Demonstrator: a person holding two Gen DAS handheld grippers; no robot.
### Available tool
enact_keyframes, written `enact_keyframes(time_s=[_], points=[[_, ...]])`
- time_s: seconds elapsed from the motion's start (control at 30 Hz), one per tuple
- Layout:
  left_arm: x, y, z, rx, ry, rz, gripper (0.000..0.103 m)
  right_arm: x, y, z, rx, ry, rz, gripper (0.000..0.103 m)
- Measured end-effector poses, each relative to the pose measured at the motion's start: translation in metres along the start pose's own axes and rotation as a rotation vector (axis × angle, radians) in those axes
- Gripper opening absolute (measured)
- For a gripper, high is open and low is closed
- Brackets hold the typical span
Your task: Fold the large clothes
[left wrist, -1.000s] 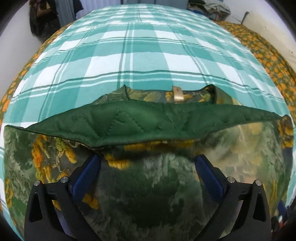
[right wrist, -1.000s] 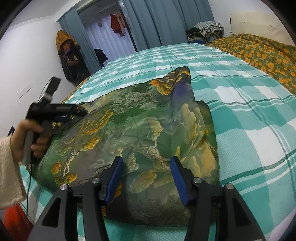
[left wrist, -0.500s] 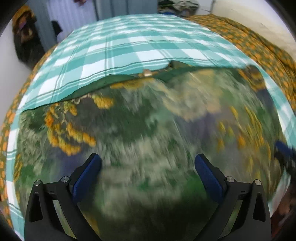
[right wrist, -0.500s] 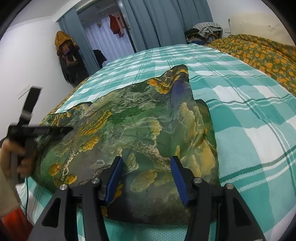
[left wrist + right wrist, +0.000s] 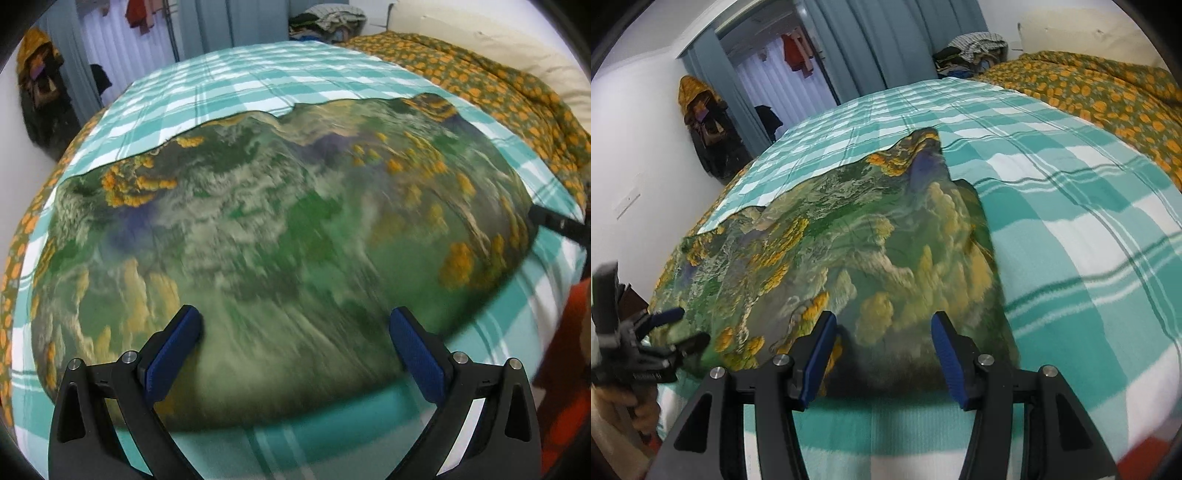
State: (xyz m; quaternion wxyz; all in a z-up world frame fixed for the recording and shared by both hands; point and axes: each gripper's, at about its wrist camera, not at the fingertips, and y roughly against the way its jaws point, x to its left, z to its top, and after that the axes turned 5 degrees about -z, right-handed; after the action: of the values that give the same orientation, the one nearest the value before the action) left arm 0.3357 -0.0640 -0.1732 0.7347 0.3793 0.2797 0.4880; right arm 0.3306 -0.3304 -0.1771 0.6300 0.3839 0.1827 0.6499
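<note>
Printed jacket (image 5: 280, 236) lies flat on checked bedspread (image 5: 1071, 206), long axis running L–R across both views. Left gripper (image 5: 295, 343) & right gripper (image 5: 884, 343) both spread wide, holding nothing, jacket's near edge just ahead of fingertips. Right sits nearer jacket's right end.

Left wrist: I look low across the bed's near edge, close over the garment (image 5: 280, 236), toward curtains at 12 o'clock.
Right wrist: same edge, angled toward 11 o'clock.
Shared: garment, checked blanket (image 5: 1052, 192).
</note>
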Motion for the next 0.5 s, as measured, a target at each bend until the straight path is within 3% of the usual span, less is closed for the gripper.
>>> enact_keyframes(time_s=[0.2, 0.33, 0.5], points=[[-0.004, 0.02, -0.008, -0.049, 0.026, -0.03, 0.101, -0.043, 0.024, -0.013, 0.01, -0.228, 0.064, 0.062], [-0.003, 0.029, 0.007, -0.114, 0.089, -0.081, 0.101, -0.066, 0.011, -0.025, 0.079, -0.398, 0.126, 0.064], [-0.033, 0.015, 0.019, -0.115, -0.025, -0.107, 0.101, -0.07, -0.017, -0.029, 0.134, -0.501, 0.187, 0.065]])
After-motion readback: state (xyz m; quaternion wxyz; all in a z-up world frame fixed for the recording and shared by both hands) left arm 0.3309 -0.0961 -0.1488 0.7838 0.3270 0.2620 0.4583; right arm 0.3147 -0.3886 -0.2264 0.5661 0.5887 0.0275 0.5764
